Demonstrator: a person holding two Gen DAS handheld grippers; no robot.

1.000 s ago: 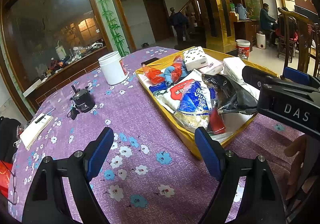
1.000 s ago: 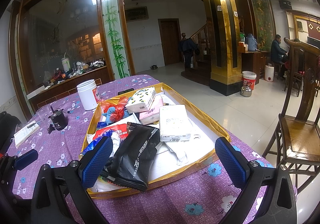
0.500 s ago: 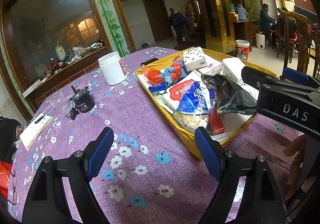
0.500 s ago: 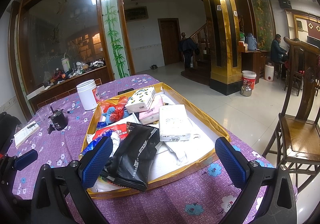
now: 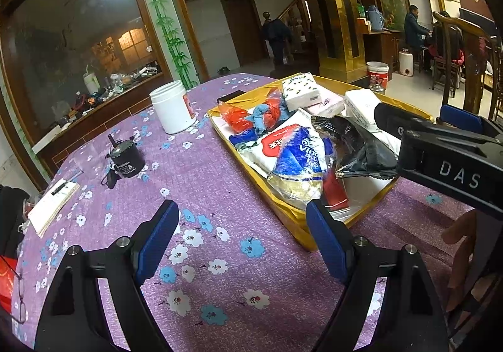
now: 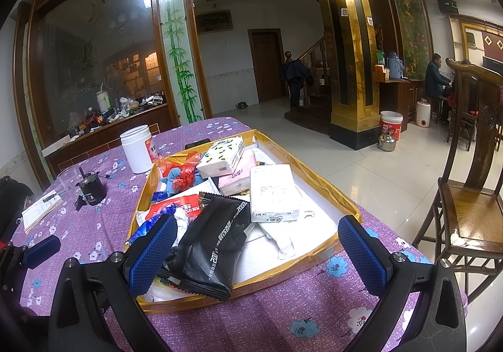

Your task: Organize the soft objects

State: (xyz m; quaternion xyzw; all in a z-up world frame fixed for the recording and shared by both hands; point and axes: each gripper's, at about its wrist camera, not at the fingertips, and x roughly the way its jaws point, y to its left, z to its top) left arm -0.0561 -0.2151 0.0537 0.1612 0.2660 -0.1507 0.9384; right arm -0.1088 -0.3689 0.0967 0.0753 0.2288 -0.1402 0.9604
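I hold my left gripper (image 5: 242,235) and right gripper (image 6: 257,245) spread and empty, angled down over the purple flowered table (image 5: 201,182), where soft packets fill the shallow gold-rimmed cardboard tray (image 6: 314,173).

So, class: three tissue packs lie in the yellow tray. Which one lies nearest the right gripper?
The plain white pack, beside the black pouch. The leaf-print pack and the pink pack under it lie farther back.

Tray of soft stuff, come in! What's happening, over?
Left gripper open, empty, over the purple cloth. Right gripper open, empty, at the tray's near edge. Packs and bags piled inside, none picked. Black pouch lies nearest, nothing blocking.
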